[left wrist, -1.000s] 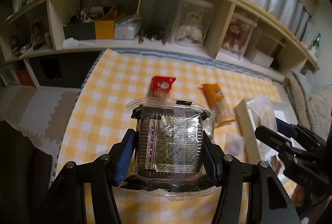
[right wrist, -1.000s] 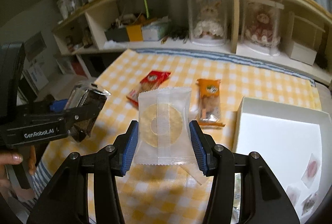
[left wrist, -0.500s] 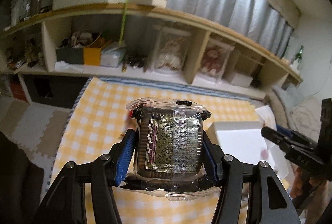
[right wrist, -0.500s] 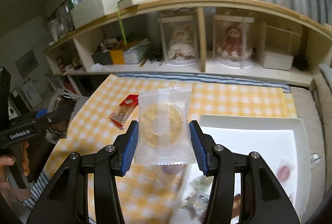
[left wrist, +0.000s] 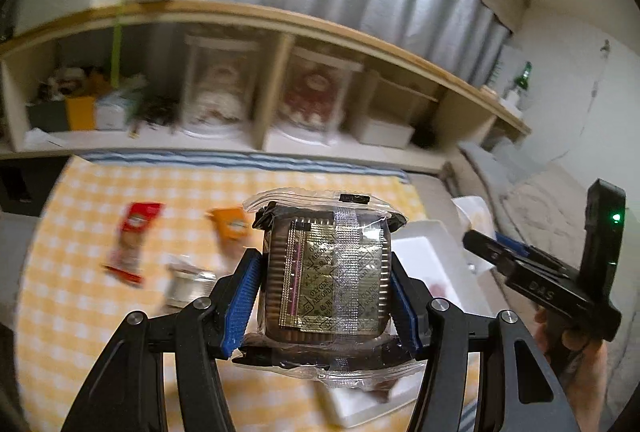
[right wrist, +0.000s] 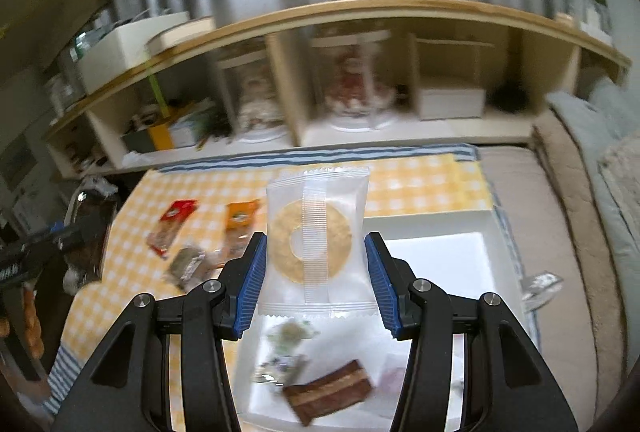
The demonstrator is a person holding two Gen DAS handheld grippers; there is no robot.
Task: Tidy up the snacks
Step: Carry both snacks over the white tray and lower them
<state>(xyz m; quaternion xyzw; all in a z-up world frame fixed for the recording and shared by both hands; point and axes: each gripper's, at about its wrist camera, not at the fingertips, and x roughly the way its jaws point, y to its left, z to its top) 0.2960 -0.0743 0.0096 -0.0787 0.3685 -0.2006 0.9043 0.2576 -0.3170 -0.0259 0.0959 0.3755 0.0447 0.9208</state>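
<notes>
With the left gripper (left wrist: 326, 296) clamped on the dark cake pack (left wrist: 328, 280) and the right gripper (right wrist: 316, 276) on the ring biscuit packet (right wrist: 318, 240), both should stay level until they are over the white box (right wrist: 440, 260).

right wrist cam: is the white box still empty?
No: the white rectangular box already holds a brown layered cake slice and a few small wrapped snacks near its front.

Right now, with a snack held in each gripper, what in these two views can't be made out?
- Red packet and orange packet on the checked cloth: left wrist view, motion blur, print unreadable.
- White box: right wrist view, near part hidden by the ring cookie pack and fingers.
- Small wrappers in the box: blurred, contents unclear.
- Shelf clutter: blurred.
</notes>
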